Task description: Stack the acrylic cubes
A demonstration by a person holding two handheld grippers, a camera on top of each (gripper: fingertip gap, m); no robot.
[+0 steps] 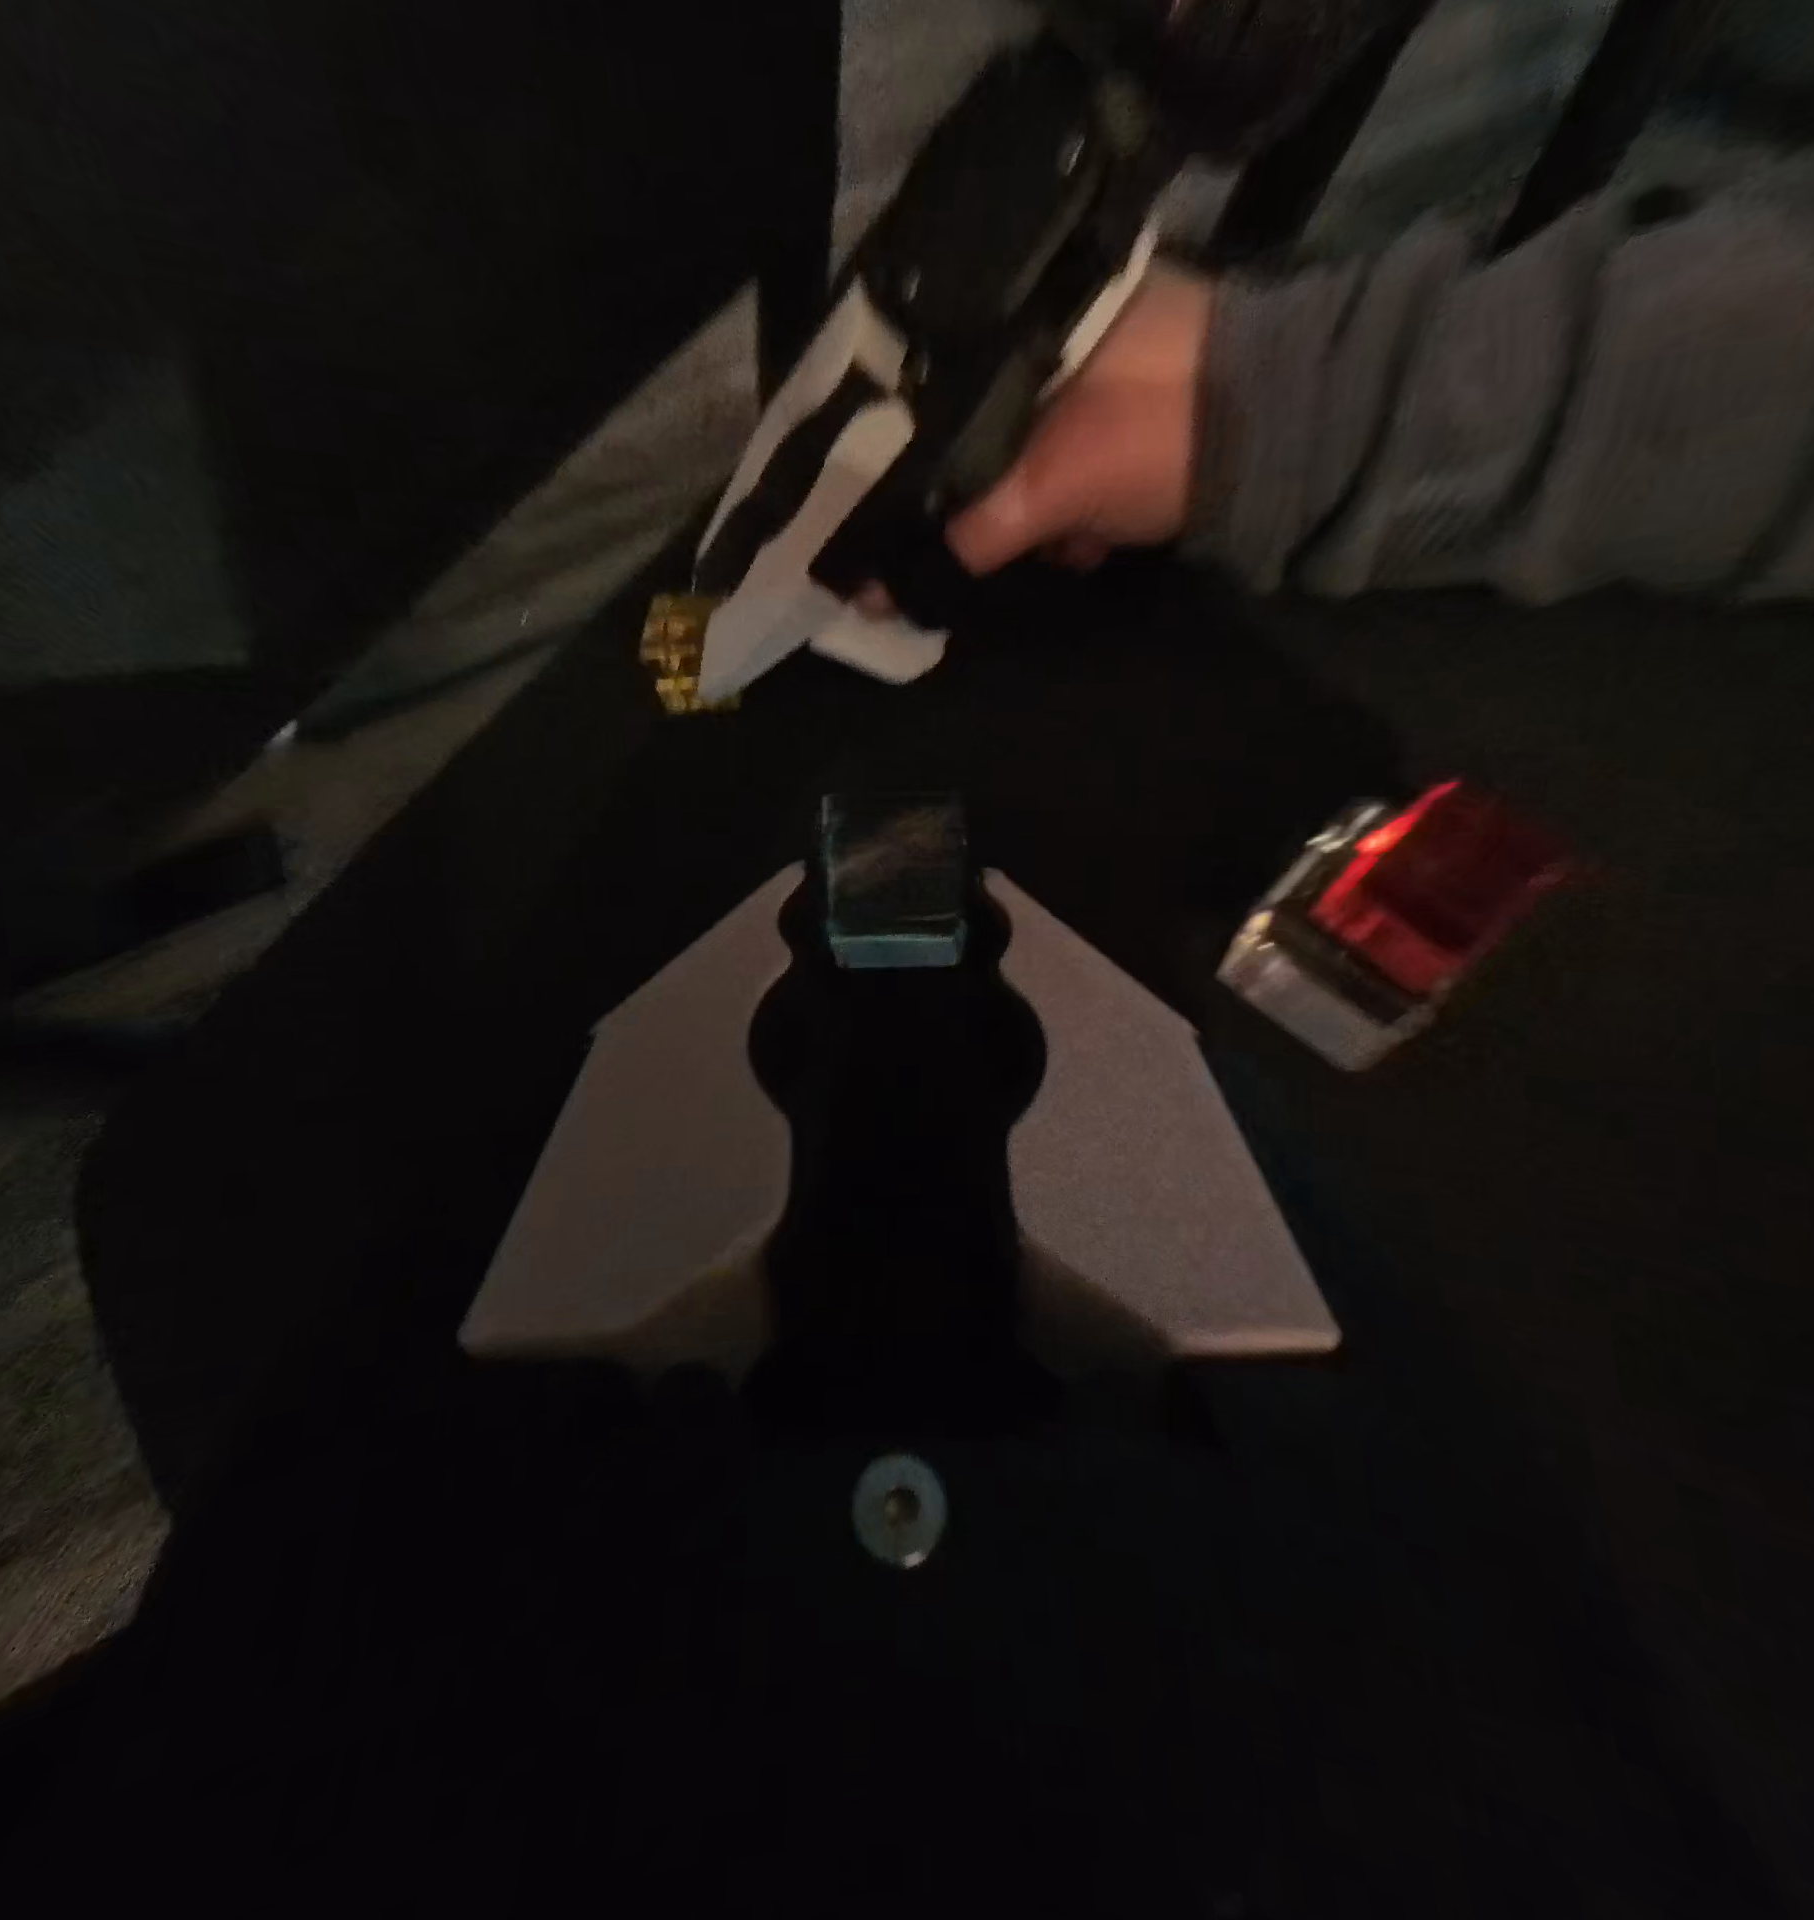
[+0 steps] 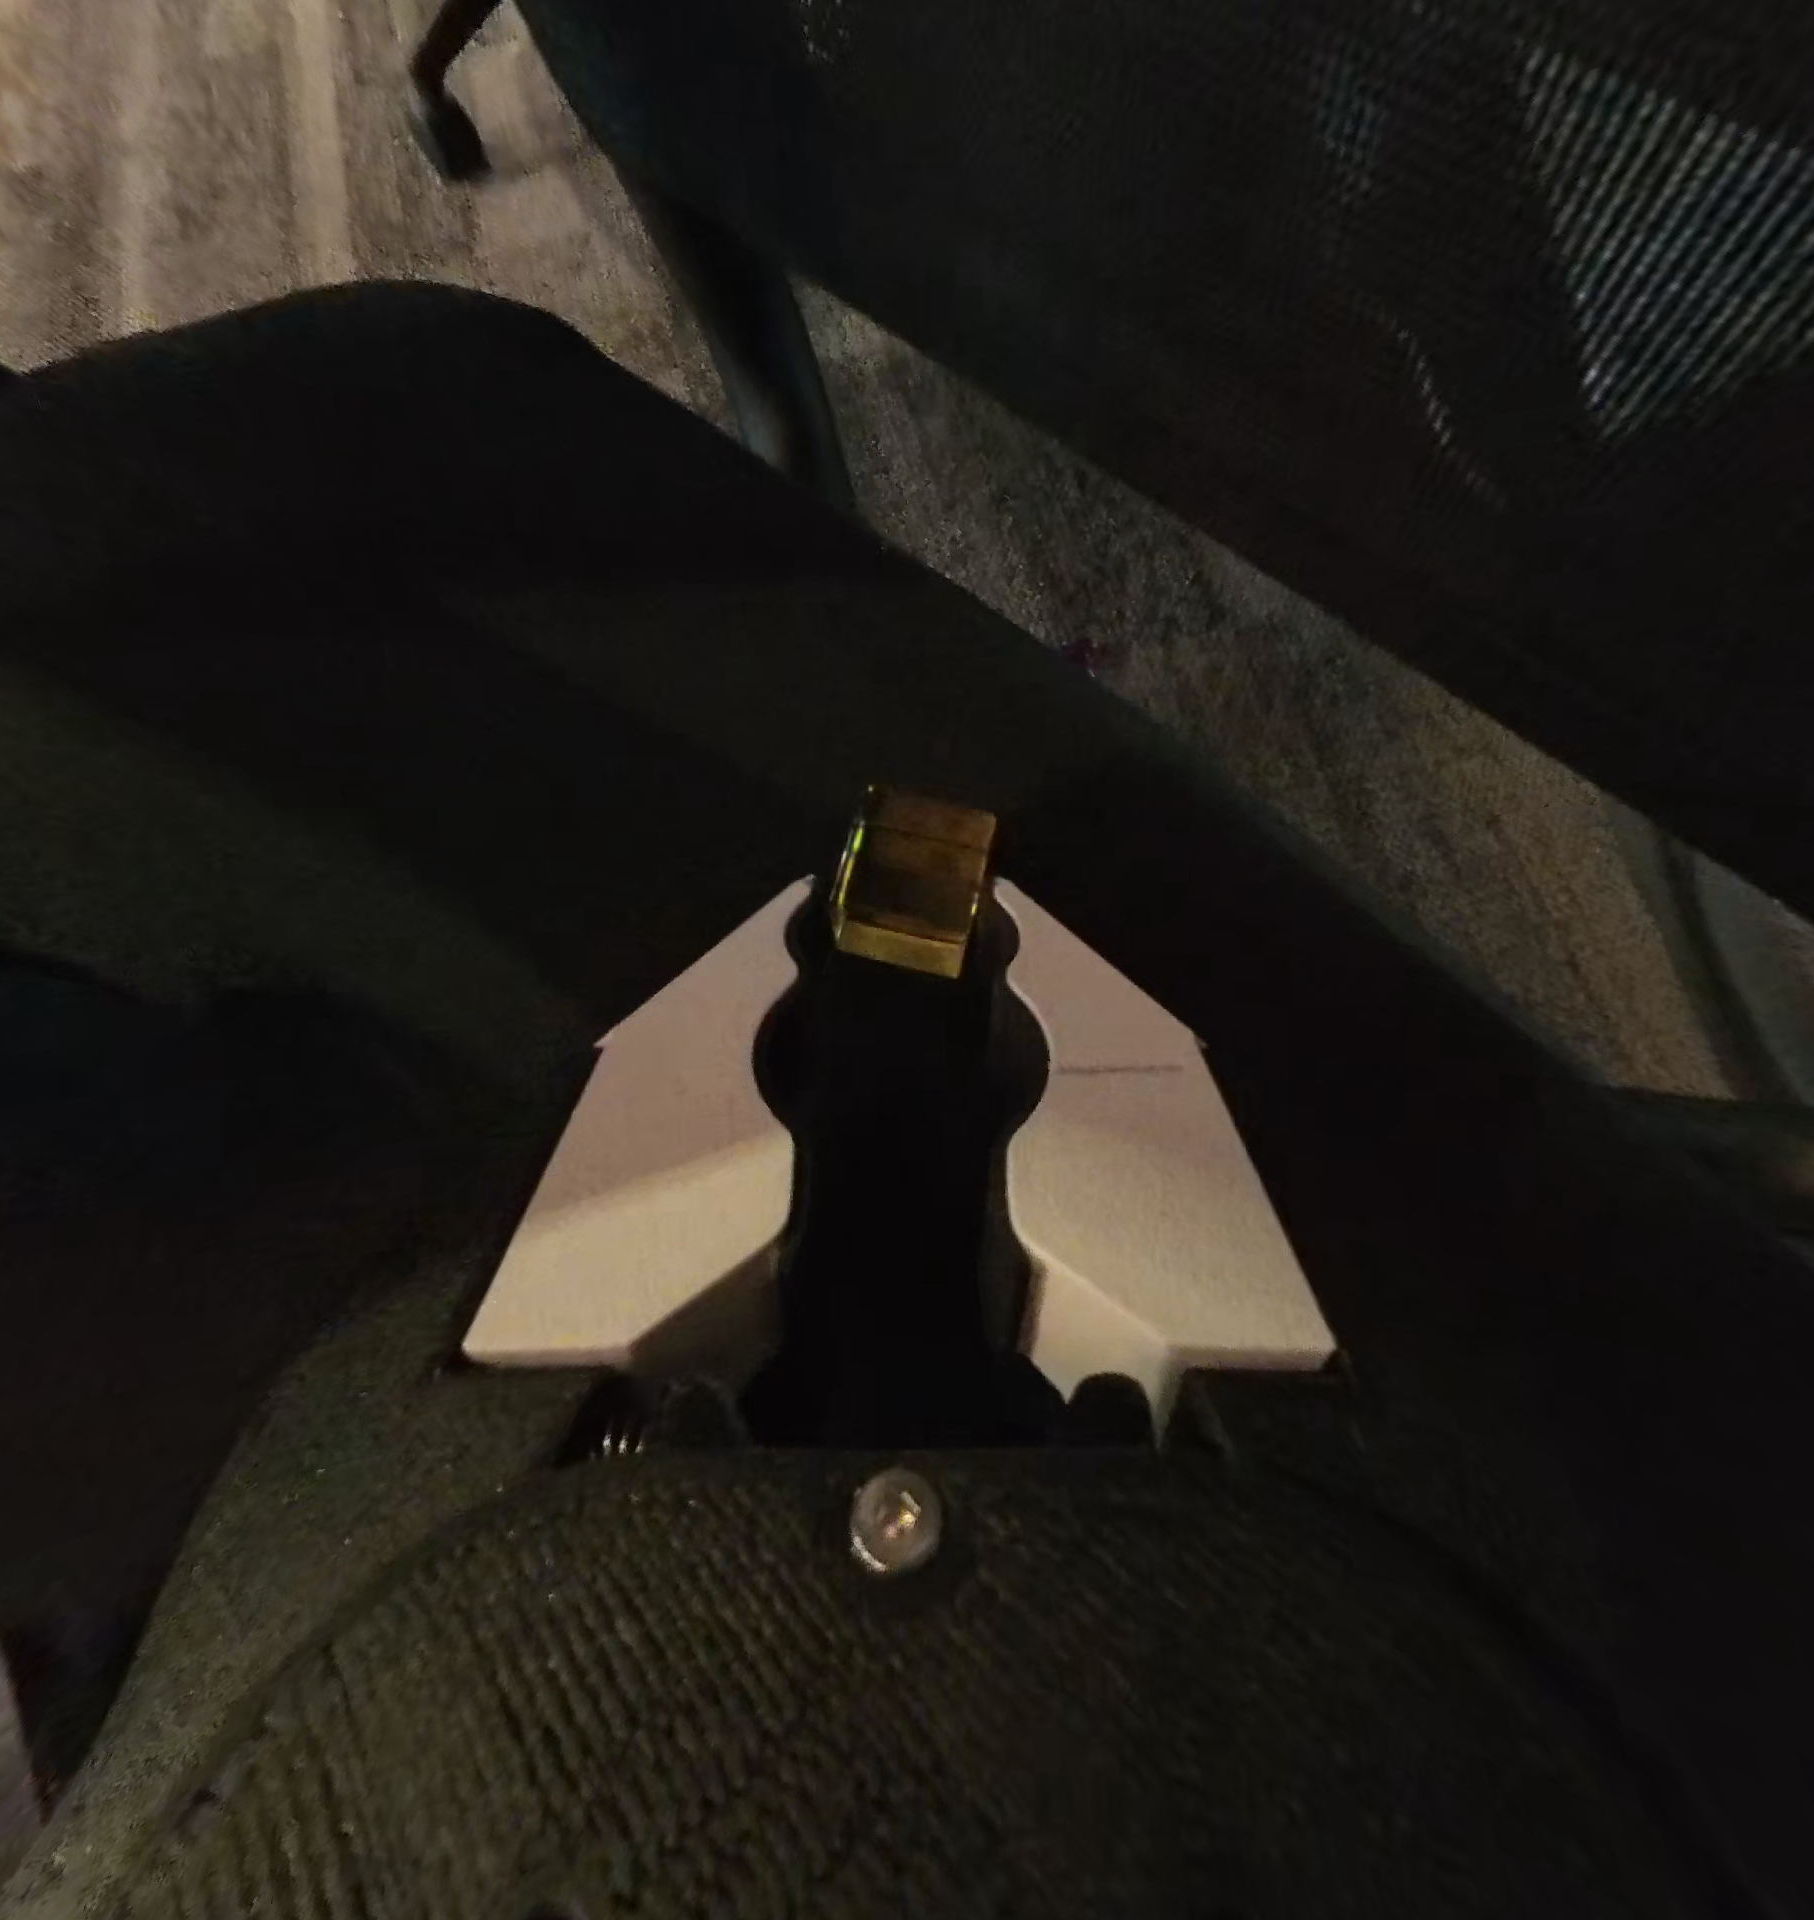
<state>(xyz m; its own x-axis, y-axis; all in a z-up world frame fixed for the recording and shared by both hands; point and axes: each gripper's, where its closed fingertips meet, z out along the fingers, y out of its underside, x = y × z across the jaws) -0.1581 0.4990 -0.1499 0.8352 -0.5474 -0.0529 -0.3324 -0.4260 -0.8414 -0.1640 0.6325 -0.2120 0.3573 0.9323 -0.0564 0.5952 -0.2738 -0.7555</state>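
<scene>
The left wrist view is dim and smeared: the dark tabletop [image 1: 1505,1455] shows no surface detail, and the red-and-clear block [image 1: 1402,914] on it has soft, streaked edges. The person's sleeve [image 1: 1557,395] is cut off by the right and top edges, and the hand [image 1: 1100,447] is partly hidden behind the right claw [image 1: 737,665]. In the right wrist view, black cloth [image 2: 363,727] hides whatever lies beneath it, and the mesh chair [image 2: 1402,260] runs off the frame.
</scene>
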